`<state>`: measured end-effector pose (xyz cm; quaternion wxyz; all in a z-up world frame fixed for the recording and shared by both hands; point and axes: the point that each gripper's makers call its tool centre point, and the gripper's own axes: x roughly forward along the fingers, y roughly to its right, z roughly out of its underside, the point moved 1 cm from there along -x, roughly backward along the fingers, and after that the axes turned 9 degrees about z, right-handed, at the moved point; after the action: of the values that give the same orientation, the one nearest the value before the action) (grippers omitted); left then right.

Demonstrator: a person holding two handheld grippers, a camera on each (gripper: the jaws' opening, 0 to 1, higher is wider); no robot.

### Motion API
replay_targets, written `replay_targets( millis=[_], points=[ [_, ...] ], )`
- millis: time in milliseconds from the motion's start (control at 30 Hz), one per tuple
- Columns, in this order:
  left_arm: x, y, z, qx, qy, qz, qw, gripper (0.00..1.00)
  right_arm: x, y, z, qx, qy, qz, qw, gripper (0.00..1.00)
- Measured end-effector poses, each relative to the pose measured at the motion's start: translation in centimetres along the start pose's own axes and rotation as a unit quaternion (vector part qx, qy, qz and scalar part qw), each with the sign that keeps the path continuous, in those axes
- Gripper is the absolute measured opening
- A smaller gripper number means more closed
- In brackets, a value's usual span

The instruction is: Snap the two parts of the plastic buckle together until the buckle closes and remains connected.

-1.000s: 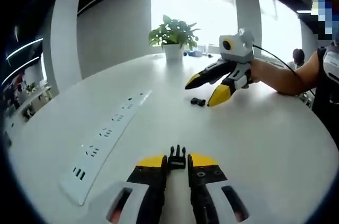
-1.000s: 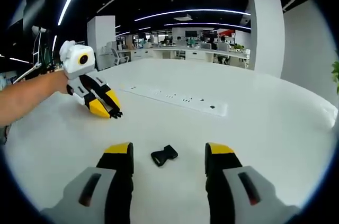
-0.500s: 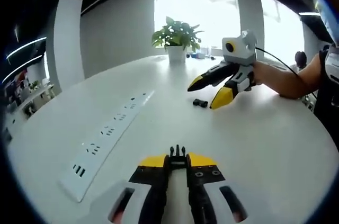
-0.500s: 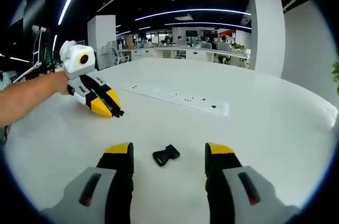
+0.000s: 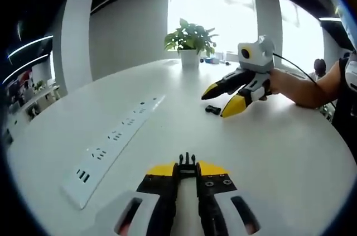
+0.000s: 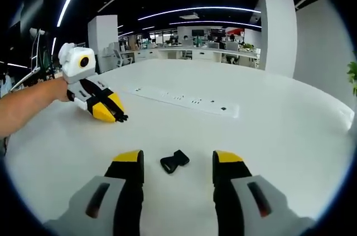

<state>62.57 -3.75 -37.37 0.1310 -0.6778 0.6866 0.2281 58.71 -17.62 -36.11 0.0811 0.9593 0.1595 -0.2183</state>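
My left gripper (image 5: 187,171) is shut on the black pronged buckle half (image 5: 187,161), whose prongs stick out past the yellow tips. The black socket half (image 5: 211,109) lies on the white table farther off, by the tips of my open right gripper (image 5: 216,104). In the right gripper view the socket half (image 6: 174,161) rests on the table between the spread jaws of my right gripper (image 6: 177,159), touching neither. At the left of that view the left gripper (image 6: 116,115) points toward it with the pronged half (image 6: 123,118) at its tip.
A long white power strip (image 5: 118,134) (image 6: 184,101) lies along the round white table (image 5: 268,152). A potted plant (image 5: 190,42) stands at the far edge. A person's forearm (image 5: 307,88) (image 6: 28,105) holds each gripper. Office desks stand beyond the table.
The left jaws have shut on the pronged half, which sat loose between them a second ago. The right gripper has stayed open around the socket half, edging slightly closer.
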Motion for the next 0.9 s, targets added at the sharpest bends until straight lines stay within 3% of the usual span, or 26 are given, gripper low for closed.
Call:
replay_targets(
  millis=[333,500,667,767,900],
  points=[
    [0.0,0.2,0.0,0.002,0.006,-0.001,1.0000,0.11,0.2,0.4,0.2,-0.016,-0.003,0.025,0.9996,0.44],
    [0.0,0.3,0.1,0.002,0.007,-0.001,1.0000,0.11,0.4,0.9,0.0,-0.013,0.008,0.057,0.9982,0.43],
    [-0.1,0.1,0.1,0.000,0.014,-0.004,0.9999,0.11,-0.2,1.0,-0.7,0.008,0.023,0.104,0.9943,0.33],
    [-0.1,0.1,0.1,0.000,0.016,-0.004,0.9999,0.11,-0.3,0.7,-0.8,0.020,0.024,0.105,0.9940,0.34],
    [-0.1,0.0,0.1,0.001,0.012,-0.005,0.9999,0.11,0.1,0.2,0.5,0.016,0.003,0.097,0.9952,0.27]
  ],
)
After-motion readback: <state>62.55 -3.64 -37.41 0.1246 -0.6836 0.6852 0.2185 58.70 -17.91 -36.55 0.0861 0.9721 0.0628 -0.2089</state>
